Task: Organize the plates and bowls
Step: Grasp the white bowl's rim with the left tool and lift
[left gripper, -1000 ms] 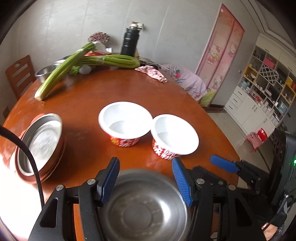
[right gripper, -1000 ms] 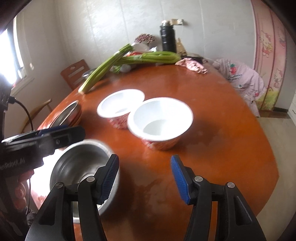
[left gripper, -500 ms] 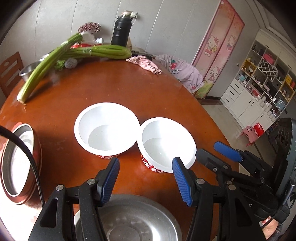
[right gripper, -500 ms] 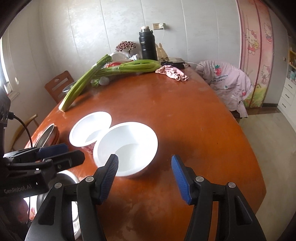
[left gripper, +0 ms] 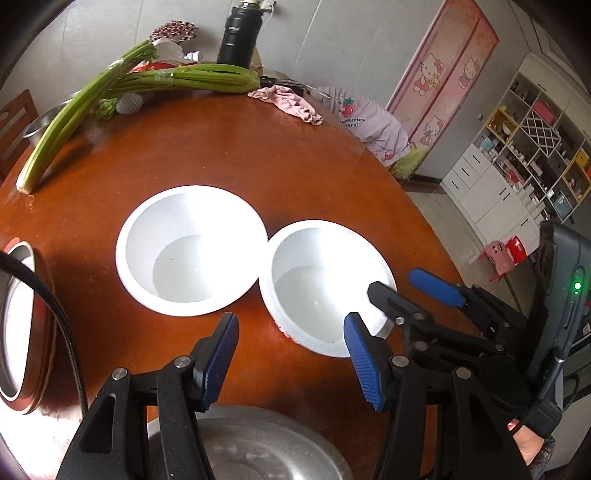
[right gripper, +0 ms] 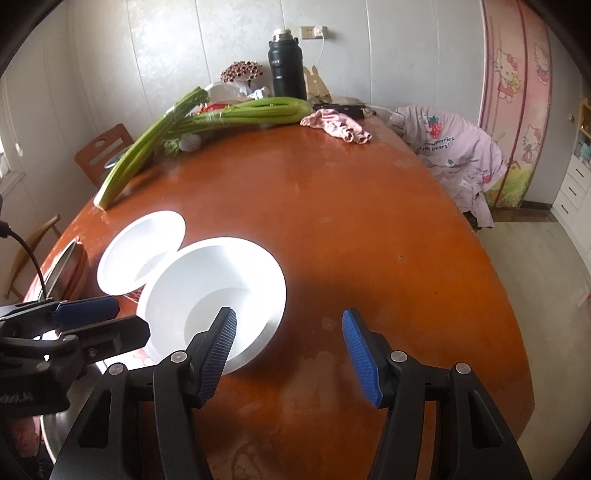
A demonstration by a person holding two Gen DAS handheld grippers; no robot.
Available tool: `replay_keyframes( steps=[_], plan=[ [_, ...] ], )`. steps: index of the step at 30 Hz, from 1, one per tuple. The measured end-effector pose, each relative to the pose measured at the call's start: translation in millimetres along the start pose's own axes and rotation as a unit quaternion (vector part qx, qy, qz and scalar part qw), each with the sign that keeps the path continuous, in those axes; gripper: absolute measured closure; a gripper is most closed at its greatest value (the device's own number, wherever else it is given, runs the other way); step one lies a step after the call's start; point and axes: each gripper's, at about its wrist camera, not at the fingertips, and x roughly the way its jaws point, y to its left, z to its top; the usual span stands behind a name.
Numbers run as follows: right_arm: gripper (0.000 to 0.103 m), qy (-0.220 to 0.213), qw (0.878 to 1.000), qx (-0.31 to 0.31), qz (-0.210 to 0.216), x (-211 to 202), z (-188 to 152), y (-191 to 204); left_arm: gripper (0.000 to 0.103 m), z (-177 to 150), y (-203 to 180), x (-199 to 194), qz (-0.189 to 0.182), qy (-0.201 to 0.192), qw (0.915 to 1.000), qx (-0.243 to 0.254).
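Note:
Two white bowls stand side by side on the round brown table: the left bowl and the right bowl. A steel bowl sits under my left gripper, which is open and empty above the table in front of the white bowls. My right gripper is open; its left finger hangs over the right bowl, its right finger outside the rim. The right gripper also shows in the left wrist view. Stacked steel and red plates lie at the left edge.
Celery stalks, a black flask, a pink cloth and a steel bowl lie at the table's far side. A chair with pink clothing stands beyond the right edge. A black cable crosses the left.
Both grippers have risen and moved forward over the white bowls. The steel bowl has slipped below the left gripper's view. The right gripper's left finger now reaches over the right bowl's rim.

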Motion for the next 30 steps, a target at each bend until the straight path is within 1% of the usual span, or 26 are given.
replay_keyframes(
  steps=[4,10,13,17,23,30],
  plan=[
    [0.041,0.011,1.000,-0.009,0.010,11,0,1,0.044,4,0,11,0.004,0.014,0.9998,-0.012],
    [0.041,0.021,0.999,-0.025,0.029,21,0,8,0.045,9,2,19,-0.006,0.020,0.9995,-0.023],
    [0.041,0.027,0.998,-0.029,0.051,24,-2,10,0.045,10,5,23,-0.011,0.024,0.9992,-0.030],
    [0.041,0.033,0.996,-0.040,0.069,26,-4,16,0.045,11,6,26,-0.017,0.029,0.9989,-0.034],
    [0.041,0.041,0.994,-0.043,0.086,26,-11,23,0.045,11,6,31,-0.027,0.038,0.9984,-0.033],
    [0.041,0.046,0.992,-0.043,0.105,23,-17,30,0.045,7,-2,32,-0.031,0.045,0.9984,-0.019]
  ],
)
